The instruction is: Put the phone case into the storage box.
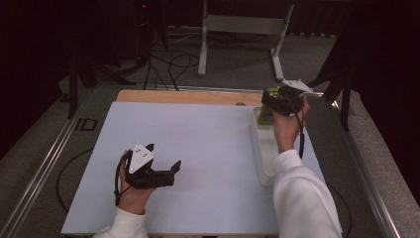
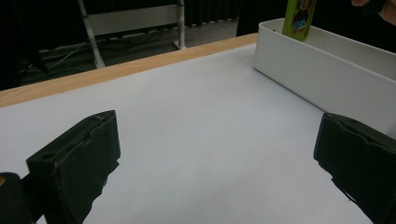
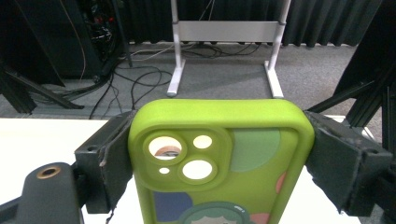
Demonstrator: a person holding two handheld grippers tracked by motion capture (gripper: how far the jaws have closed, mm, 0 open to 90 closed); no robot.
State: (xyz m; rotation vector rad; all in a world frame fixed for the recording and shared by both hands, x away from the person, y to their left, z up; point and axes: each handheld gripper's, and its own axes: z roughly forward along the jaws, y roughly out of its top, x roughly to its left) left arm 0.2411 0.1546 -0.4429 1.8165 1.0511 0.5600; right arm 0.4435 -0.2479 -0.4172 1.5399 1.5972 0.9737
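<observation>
- The table (image 1: 198, 148) takes up the centre of the high view: a flat, matte, pale sheet covers most of its top, and a strip of light wood is left bare along the far edge.
- A long white rectangular tray (image 1: 262, 148) with smooth, upright plastic-looking walls lies along the right side of the pale sheet; in the left gripper view its wall (image 2: 322, 74) runs across the upper right of the frame.
- The right gripper (image 1: 278, 99), at the upper right of the high view over the far end of the tray, is clamped on a phone case; in the right gripper view its two black jaws, with rough worn padding, press on the case's left and right edges.
- The left gripper (image 1: 166, 163) sits at the lower left of the high view, low over the pale sheet, with its blocky black jaws spread wide and nothing between them; the left gripper view shows bare sheet in the gap.
- The lime-green phone case (image 3: 219, 163) has a smooth, rubbery look, rounded corners, a raised camera block with round cut-outs, and a cartoon print in blue, green and pink. In the left gripper view it stands upright (image 2: 299, 18) above the far end of the tray, at the top right of the frame.
</observation>
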